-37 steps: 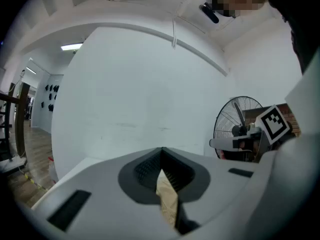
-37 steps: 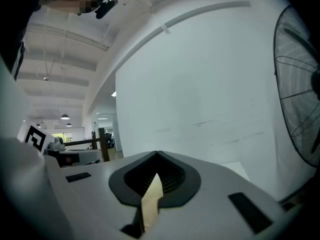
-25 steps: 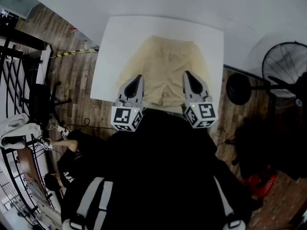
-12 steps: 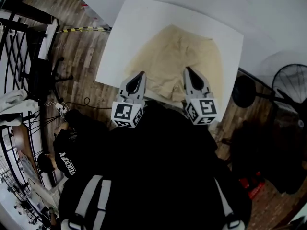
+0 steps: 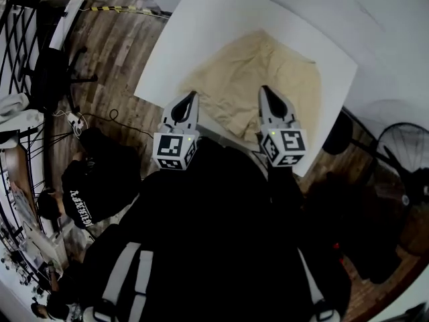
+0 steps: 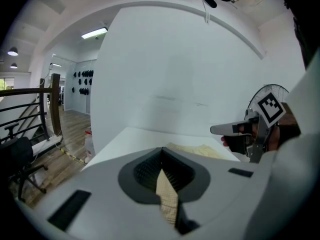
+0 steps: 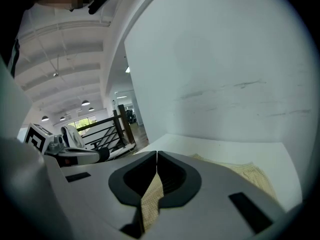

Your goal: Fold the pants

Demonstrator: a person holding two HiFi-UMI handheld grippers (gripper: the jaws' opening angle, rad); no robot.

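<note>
Beige pants (image 5: 255, 72) lie spread on the white table (image 5: 201, 19). My left gripper (image 5: 192, 94) is over their near left part and my right gripper (image 5: 263, 88) over their near right part, side by side. Both are shut on the pants. In the left gripper view a strip of beige cloth (image 6: 167, 199) runs between the closed jaws of the left gripper (image 6: 162, 149). The right gripper view shows the same, with cloth (image 7: 150, 201) pinched in the right gripper (image 7: 157, 153). More of the pants (image 7: 250, 174) lies on the table beyond.
A white wall stands behind the table. A floor fan (image 5: 402, 180) is at the right, a black railing (image 5: 27, 19) at the left. A person in a black shirt (image 5: 87, 196) sits on the wooden floor at lower left.
Both grippers have moved forward and down together, still shut on the cloth. The head view has swung, so the table now sits turned and further right.
</note>
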